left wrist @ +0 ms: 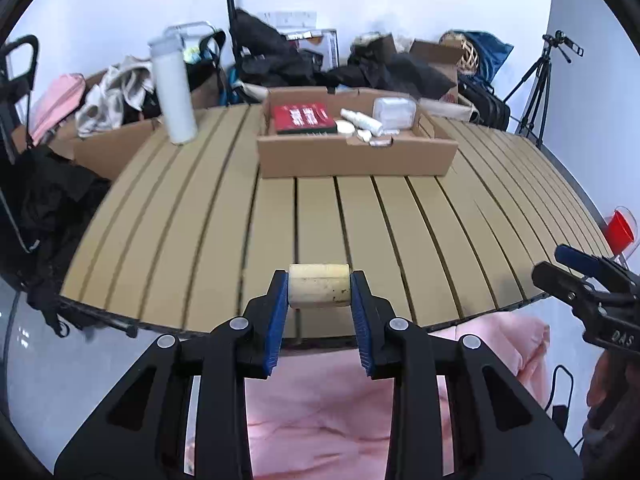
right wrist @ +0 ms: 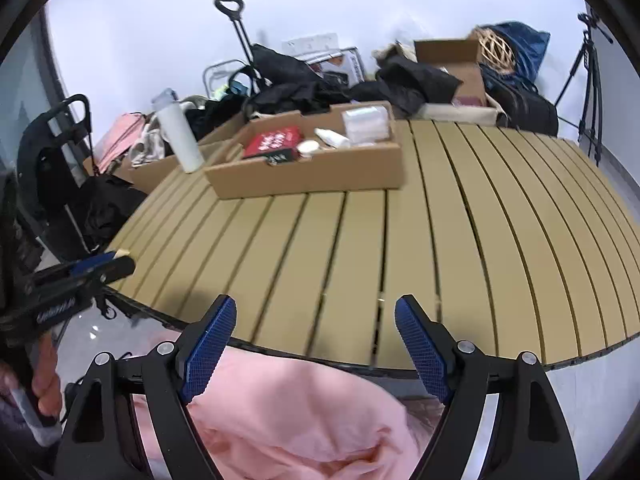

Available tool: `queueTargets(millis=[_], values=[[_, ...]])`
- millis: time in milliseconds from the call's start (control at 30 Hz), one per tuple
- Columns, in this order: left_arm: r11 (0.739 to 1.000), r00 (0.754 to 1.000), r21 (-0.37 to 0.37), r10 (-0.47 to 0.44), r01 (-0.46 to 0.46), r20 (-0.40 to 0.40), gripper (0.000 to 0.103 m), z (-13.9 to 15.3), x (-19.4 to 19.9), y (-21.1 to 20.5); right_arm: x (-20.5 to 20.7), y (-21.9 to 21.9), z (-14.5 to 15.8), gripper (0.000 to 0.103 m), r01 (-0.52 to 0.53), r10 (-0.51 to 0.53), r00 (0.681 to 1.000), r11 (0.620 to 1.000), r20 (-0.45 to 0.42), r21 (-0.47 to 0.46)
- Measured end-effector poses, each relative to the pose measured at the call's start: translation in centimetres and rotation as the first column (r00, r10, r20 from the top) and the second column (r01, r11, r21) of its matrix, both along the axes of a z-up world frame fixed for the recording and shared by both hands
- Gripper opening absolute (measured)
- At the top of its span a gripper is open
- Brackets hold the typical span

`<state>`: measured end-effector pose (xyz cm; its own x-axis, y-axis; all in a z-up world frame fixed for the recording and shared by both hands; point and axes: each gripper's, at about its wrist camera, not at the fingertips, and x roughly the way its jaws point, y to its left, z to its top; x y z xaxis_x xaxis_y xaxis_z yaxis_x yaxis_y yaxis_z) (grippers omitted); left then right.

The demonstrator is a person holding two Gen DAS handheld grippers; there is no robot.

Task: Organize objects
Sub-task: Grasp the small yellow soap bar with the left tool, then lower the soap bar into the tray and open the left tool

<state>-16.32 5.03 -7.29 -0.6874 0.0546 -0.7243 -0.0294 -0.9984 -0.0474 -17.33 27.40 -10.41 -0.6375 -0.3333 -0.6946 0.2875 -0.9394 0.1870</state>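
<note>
Now we have the cork (left wrist: 319, 285) pinched in our left gripper (left wrist: 319, 286), its 2 blue pads pressing on the cork's flat ends, so its long axis runs crosswise between the jaws. We hold it in the air just above the near edge of the table (left wrist: 224, 220), with pink cloth (left wrist: 320, 400) below and behind it.

Straight ahead, across the slats toward the far edge, sits the cardboard box (left wrist: 356, 156). It already holds a red book (left wrist: 302, 118), a white bottle (left wrist: 362, 118), a clear plastic case (left wrist: 394, 112) and some small white bits we cannot make out. We judge the cork belongs in there too, so the coming move is a forward carry over the near wall of the box.

Our right gripper (right wrist: 316, 344) is spread wide with nothing between its pads, also at the near edge. From its side the box lies ahead and to the left. A white flask (left wrist: 174, 92) stands near the far left corner, apart from the box.
</note>
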Motion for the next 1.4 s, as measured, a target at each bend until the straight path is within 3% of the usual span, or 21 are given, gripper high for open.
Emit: queueTargets(millis=[233,367,433,533,667,733,867,1000,1067,1100,1133,1233,1400], values=[[0.999,0.999,0.03,0.013,-0.011,-0.045,0.027,2.0,0.7,-1.0,1.5,-2.3,1.6,0.085,-0.039,0.04,0.999,0.999,-0.031,0.02],[0.999,0.998,0.036,-0.002,0.004,-0.069,0.027,3.2,0.0,-0.9,0.8,-2.2,2.8,0.084,-0.062,0.062,0.998,0.998,-0.035,-0.017],[0.999,0.998,0.032,0.011,-0.009,-0.063,0.027,3.9,-1.8,-0.9,-0.2,-2.4,3.6,0.084,-0.067,0.067,0.997,0.998,-0.042,-0.011],[0.995,1.0,0.095,-0.017,0.018,-0.009,0.027,5.2,-7.4,-1.3,-3.2,-2.6,5.6,0.084,-0.073,0.073,0.995,0.997,-0.066,0.003],[0.989,0.996,0.138,-0.068,0.06,0.058,0.027,6.4,-16.1,-0.5,-11.3,-3.0,7.9,0.084,-0.083,0.083,0.996,0.996,-0.031,-0.01],[0.98,0.985,0.185,-0.101,0.074,0.139,0.027,5.6,-21.7,0.4,-16.4,-3.5,7.6,0.084,-0.089,0.089,0.996,0.996,0.022,-0.002],[0.991,0.949,0.134,-0.068,0.028,0.309,0.027,1.0,-31.3,2.3,-26.9,-4.8,3.0,0.084,-0.066,0.052,0.975,0.996,0.214,0.057],[0.991,0.871,0.121,-0.012,-0.055,0.491,0.027,-5.7,-37.0,3.2,-34.7,-5.5,-2.5,0.084,-0.022,-0.001,0.917,0.998,0.398,0.055],[0.994,0.831,0.094,-0.006,-0.056,0.556,0.038,-7.5,-37.8,3.1,-36.6,-5.7,-4.8,0.084,-0.022,-0.022,0.887,0.996,0.462,0.09],[0.995,0.818,0.074,0.009,-0.063,0.575,0.051,-8.2,-37.9,3.0,-37.3,-5.7,-6.0,0.084,-0.024,-0.033,0.869,0.994,0.494,0.108],[0.996,0.82,0.058,0.023,-0.068,0.572,0.058,-8.4,-37.9,2.7,-37.5,-5.7,-6.7,0.084,-0.02,-0.054,0.858,0.99,0.511,0.137],[0.997,0.851,0.049,0.023,-0.056,0.524,0.072,-7.6,-37.2,2.0,-37.4,-6.0,-6.4,0.084,-0.034,-0.053,0.876,0.985,0.479,0.171],[0.994,0.877,0.074,0.032,-0.077,0.48,0.078,-4.2,-34.9,0.9,-35.8,-5.7,-3.8,0.084,-0.015,-0.066,0.895,0.984,0.441,0.179]])
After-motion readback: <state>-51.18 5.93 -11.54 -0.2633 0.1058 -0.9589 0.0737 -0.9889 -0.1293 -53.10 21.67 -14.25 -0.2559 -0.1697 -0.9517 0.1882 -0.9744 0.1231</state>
